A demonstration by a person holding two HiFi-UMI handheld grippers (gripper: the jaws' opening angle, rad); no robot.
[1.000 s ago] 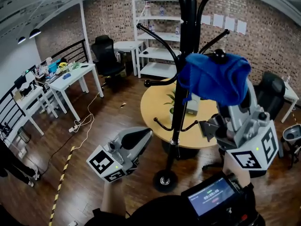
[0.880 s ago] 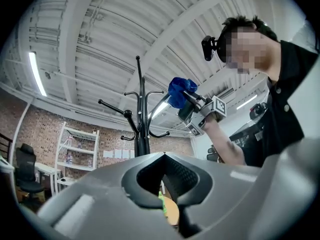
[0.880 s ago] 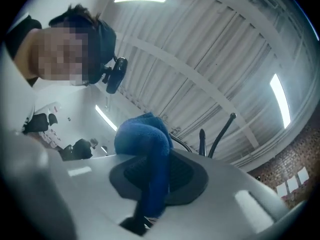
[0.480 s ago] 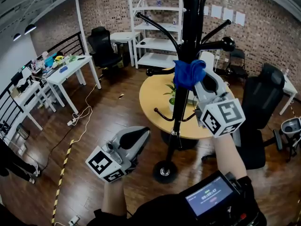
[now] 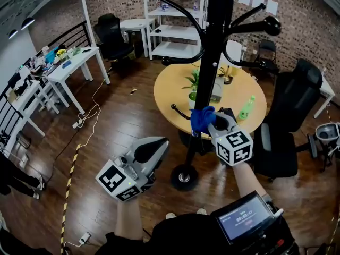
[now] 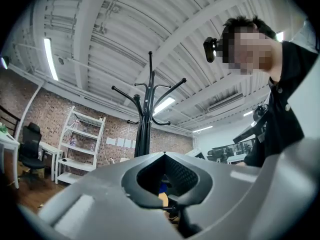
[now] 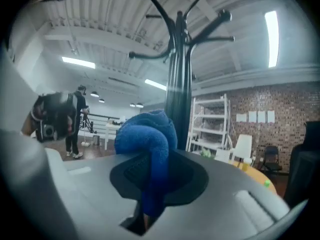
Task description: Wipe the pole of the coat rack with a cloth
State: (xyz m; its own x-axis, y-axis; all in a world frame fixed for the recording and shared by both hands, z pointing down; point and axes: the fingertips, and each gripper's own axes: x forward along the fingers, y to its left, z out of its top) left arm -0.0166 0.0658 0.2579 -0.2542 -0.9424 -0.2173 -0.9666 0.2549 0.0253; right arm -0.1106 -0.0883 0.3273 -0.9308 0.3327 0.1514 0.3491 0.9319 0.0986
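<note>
Blue cloth [image 5: 201, 119] is sitting bunched against the low part of the black pole [image 5: 212, 62] of the coat rack [image 6: 144, 124]. It is touching the pole's right side, just under a small lower hook [image 5: 177, 110] and well above the round base [image 5: 184, 178] on the wood floor [image 5: 117, 126].

Right tongs [image 5: 209, 122] are gripping the cloth. In the right gripper view a fold is running down between the two jaws while the rest is bulging out above them, with the pole rising right behind. The marker cube [image 5: 234, 147] is facing up toward the head camera.

Left tongs [image 5: 158, 146] are hanging low and to the left of the pole, apart from both rack and cloth. The left gripper view is showing the jaws drawn together at the tips with nothing held between them.

Beyond the pole, a round yellow surface [image 5: 169, 95] is carrying a potted plant [image 5: 194, 83] and a green bottle [image 5: 245, 108]. A black office chair [image 5: 291, 97] is standing just beside it on the right. A white shelf unit [image 5: 171, 16] is standing against the brick wall at the back. White surfaces [image 5: 68, 70] with small clutter are lining the left side, and a cable [image 5: 91, 120] is trailing across the floor near them. A small screen [image 5: 245, 222] is glowing at the bottom edge of the head view.
</note>
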